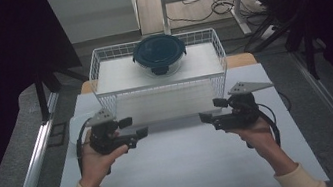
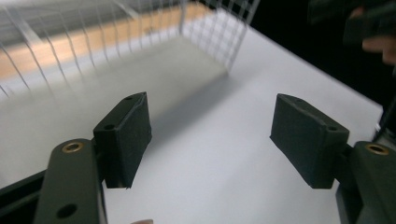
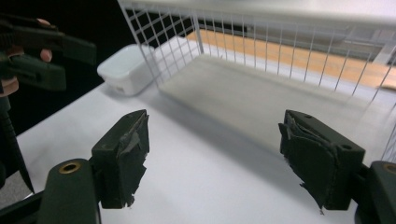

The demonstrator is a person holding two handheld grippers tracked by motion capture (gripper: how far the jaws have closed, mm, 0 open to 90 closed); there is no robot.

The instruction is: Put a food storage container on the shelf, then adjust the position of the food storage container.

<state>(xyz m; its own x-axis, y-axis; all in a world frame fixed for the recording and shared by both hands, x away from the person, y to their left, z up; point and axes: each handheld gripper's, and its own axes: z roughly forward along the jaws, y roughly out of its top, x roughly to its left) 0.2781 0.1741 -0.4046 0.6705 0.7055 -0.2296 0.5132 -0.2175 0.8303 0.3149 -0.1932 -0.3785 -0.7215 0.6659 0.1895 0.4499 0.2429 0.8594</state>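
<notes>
High view: the left claw point(image 1: 141, 131) and right claw point(image 1: 205, 116) both gape wide, holding nothing, facing each other just near of the wire rack point(image 1: 160, 85) on the tabletop point(image 1: 187, 171). The lidded container point(image 1: 159, 54) sits untouched atop its far shelf; grasping remains.

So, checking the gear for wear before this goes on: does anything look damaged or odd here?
Yes. The pads on the right gripper are torn, with ragged, peeling edges on both jaws. The left gripper has smooth, intact pads. Nothing is spilled or askew.
</notes>
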